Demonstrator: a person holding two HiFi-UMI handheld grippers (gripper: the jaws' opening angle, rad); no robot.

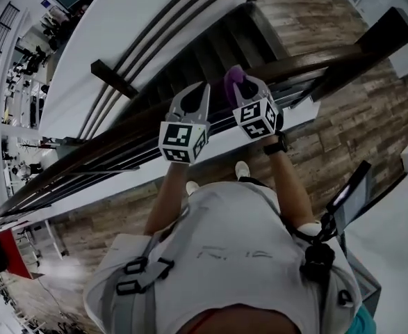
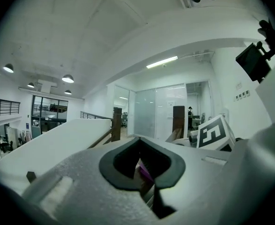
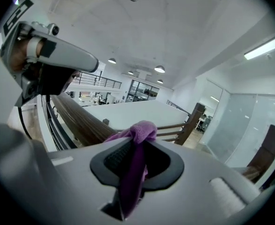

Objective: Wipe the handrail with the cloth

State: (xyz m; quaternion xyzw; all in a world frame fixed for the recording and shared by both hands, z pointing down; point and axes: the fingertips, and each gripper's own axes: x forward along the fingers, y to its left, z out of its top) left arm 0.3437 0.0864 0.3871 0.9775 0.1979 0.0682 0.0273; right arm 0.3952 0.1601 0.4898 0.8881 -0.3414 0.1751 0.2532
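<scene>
A landing with a wood-plank floor overlooks a stairwell, seen steeply from above. Nearest is the person's white top, with two light shoes just past it. Both bare forearms stretch forward and side by side toward the rail, and the right wrist carries a dark watch.

The left gripper is held over the rail with its jaws pressed together. Its own view shows only a narrow slot between them. A sliver of purple shows through that slot, and I cannot tell whether it touches the jaws.

Just to its right, the right gripper pinches the cloth, a purple rag. The rag bunches in a knob above the jaws and hangs down through them.

The handrail is dark wood. It runs from near left to far right directly under both grippers. The marker cubes cover the stretch below them, so contact between cloth and rail cannot be made out. Dark metal bars run beneath the rail.

Beyond it the stairs drop away beside a white half wall, and a second rail ends at a dark newel post. Farther off are glass partitions and round ceiling lamps. At far left is an open office floor, too small to read.
</scene>
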